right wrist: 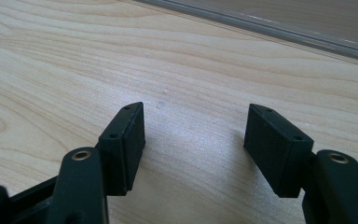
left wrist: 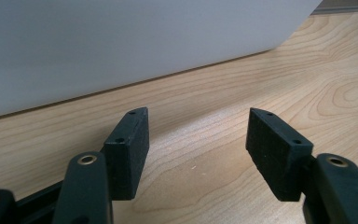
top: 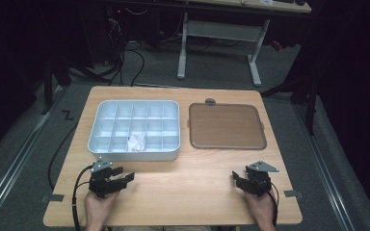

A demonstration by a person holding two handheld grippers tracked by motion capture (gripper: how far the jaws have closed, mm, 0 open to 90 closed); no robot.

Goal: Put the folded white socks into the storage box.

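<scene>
Start pose: my left gripper (top: 118, 177) and right gripper (top: 244, 181) rested on table (top: 192, 187), jaws wide, empty. Divided tray (top: 134, 130) ahead held white item (top: 136, 141); next move likely reach there.

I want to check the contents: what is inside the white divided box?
One near-row compartment of the white divided box holds small crumpled white pieces; what they are is unclear. The others look empty.

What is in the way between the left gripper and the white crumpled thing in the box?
The near wall of the white divided box stands between the left gripper and the white crumpled thing, which lies in a front-row compartment. The gripper, open and empty, would need to go over that wall. Bare table lies before it.
</scene>
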